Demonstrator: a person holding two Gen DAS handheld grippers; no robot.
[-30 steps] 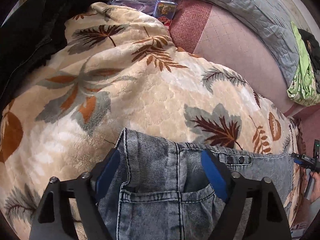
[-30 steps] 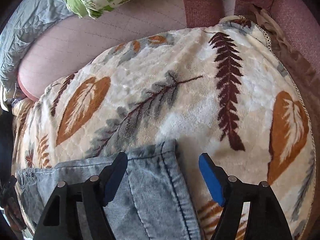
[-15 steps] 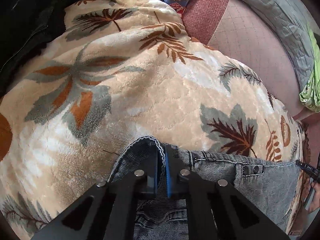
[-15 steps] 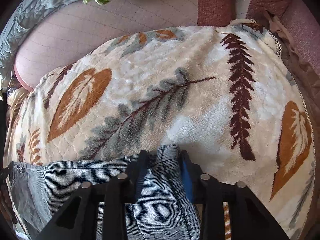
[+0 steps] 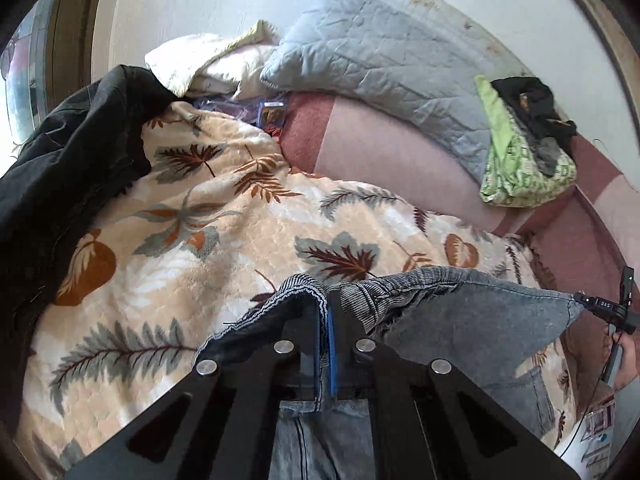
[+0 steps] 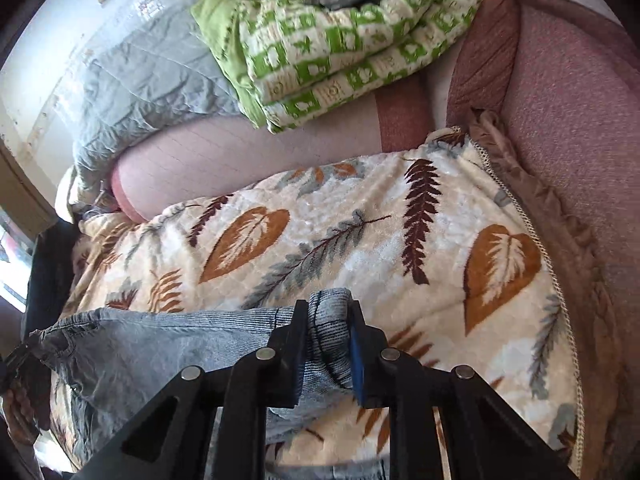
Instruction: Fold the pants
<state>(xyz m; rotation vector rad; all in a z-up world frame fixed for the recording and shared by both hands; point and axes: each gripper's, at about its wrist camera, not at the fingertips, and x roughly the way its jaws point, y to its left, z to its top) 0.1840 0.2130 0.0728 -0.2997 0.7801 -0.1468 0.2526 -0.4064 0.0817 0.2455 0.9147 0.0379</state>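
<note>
Pinching the near edge of the pants (image 5: 472, 320), the left gripper (image 5: 327, 320) has its jaws pressed together on a fold of grey-blue denim waistband, with only a thin strip of blue pad showing between them. In the right wrist view the right gripper (image 6: 329, 322) has a thicker roll of the same denim between its blue pads, and its jaws are closing on it. The pants (image 6: 160, 344) stretch between the two grippers, lifted at both corners and sagging in the middle, with the rest of the cloth hanging down toward the near edge over the leaf-patterned blanket (image 5: 208, 240). At the right edge of the left view, part of the right gripper and the person's hand (image 5: 624, 364) that holds it can be seen. Farther off, past the blanket, lies the bare pink mattress (image 6: 224, 160). A black jacket (image 5: 68, 160) is heaped at the far left. Against the far wall rest a grey quilted pillow (image 5: 384, 60) and a folded green-and-white quilt (image 6: 336, 48) with dark clothes on top.
</note>
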